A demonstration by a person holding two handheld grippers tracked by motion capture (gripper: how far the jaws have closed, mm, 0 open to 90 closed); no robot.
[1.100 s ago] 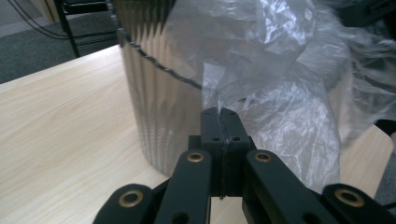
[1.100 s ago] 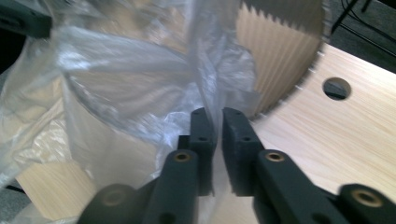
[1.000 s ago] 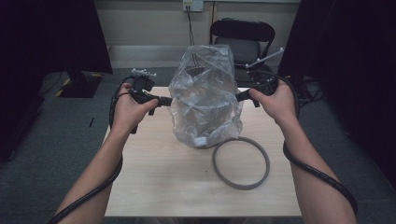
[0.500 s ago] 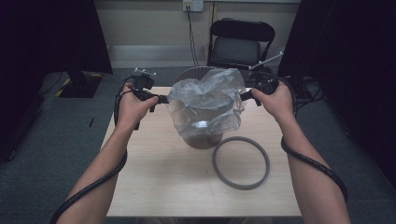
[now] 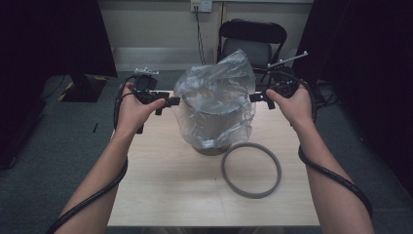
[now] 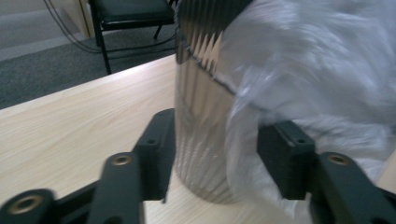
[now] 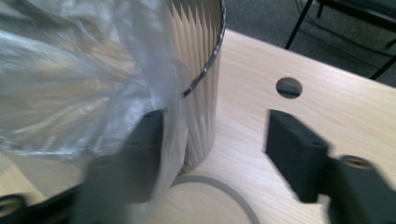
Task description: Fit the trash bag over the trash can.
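Both just opening: left gripper (image 5: 176,101) and right gripper (image 5: 253,97) parted, pads off the clear plastic bag (image 5: 217,100) draped over the ribbed metal bin (image 6: 201,121), mid-table.

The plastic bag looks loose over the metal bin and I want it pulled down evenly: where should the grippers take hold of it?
Probably at the plastic bag's lower edge, on opposite sides of the metal bin, coming in level from left and right. There the film hangs slack outside the wall, so jaws can pinch it. The left gripper and right gripper, jaws just opened, already flank it.
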